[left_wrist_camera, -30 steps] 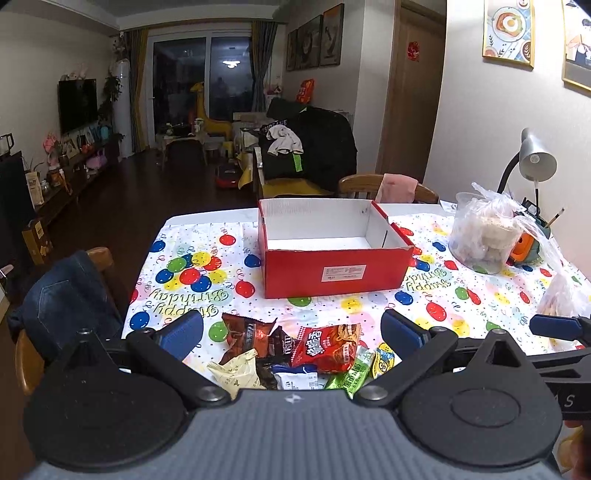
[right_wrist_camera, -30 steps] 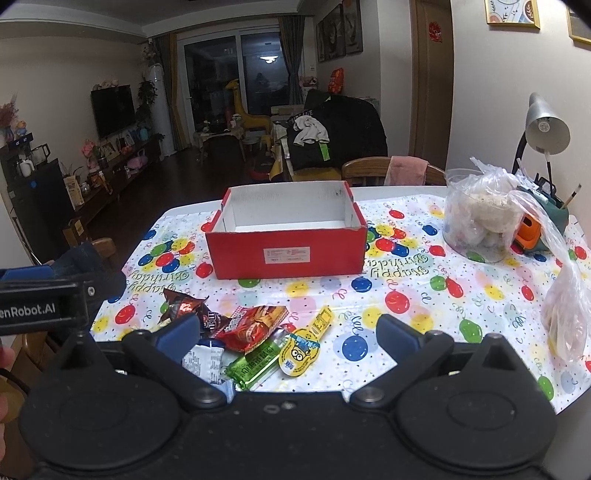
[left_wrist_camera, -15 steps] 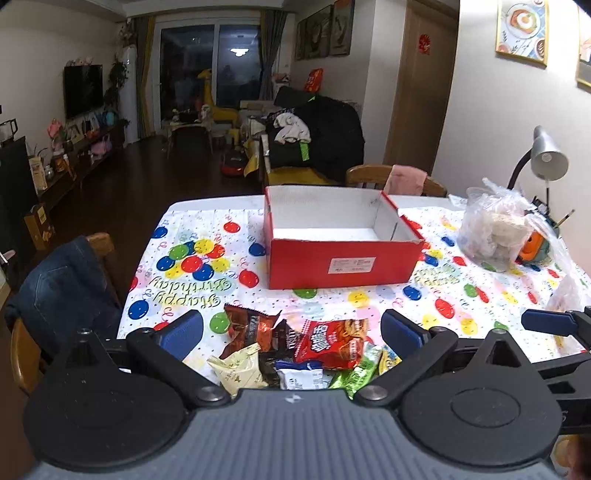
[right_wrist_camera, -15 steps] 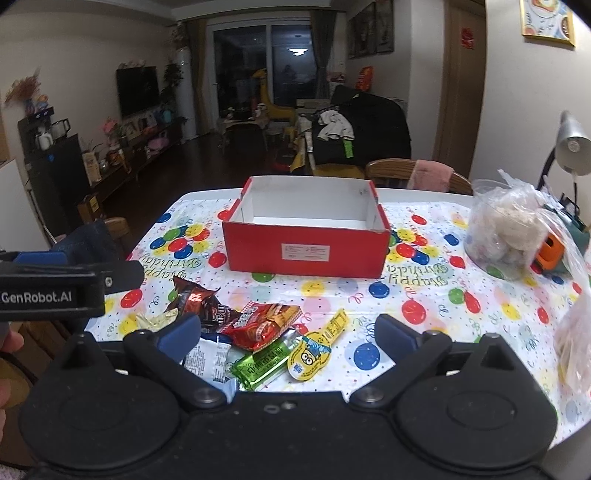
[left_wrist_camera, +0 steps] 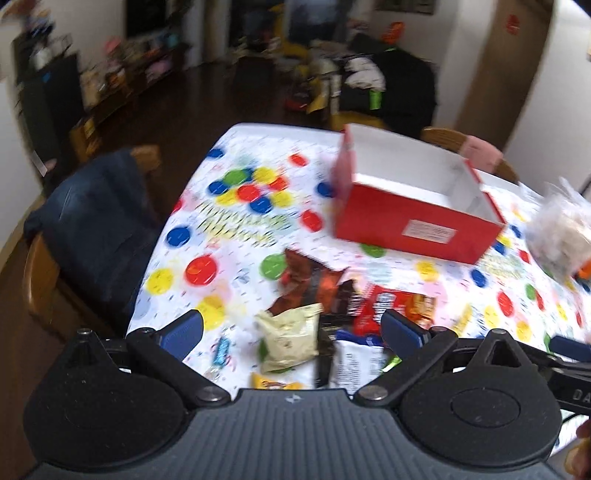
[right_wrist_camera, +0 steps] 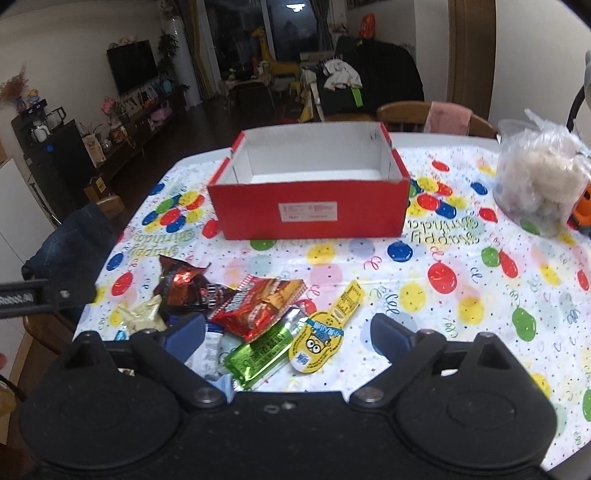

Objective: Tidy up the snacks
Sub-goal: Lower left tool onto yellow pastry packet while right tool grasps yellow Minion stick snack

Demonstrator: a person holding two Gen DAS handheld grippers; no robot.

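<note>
Lower frame: two grippers, the left gripper [left_wrist_camera: 291, 330] with jaws wide apart over the cream packet [left_wrist_camera: 290, 339], the right gripper [right_wrist_camera: 288, 338] with jaws closing, the green bar [right_wrist_camera: 258, 350] and yellow pouch [right_wrist_camera: 325, 328] between them untouched (seen only in the right view). Mid-frame: one red box [right_wrist_camera: 310, 210], open. Upper right: one plastic bag [right_wrist_camera: 539, 184].

Dark wood floor [right_wrist_camera: 177, 147], pale walls [right_wrist_camera: 74, 40], wall-mounted TV [right_wrist_camera: 132, 66] over a cluttered low cabinet [right_wrist_camera: 147, 99]. Glass doors [right_wrist_camera: 291, 29] at the far end, black outside, ceiling light reflected. Wooden chairs [right_wrist_camera: 402, 110] around the desk [right_wrist_camera: 461, 147], balloon-print birthday cloth [right_wrist_camera: 443, 251] on top.
</note>
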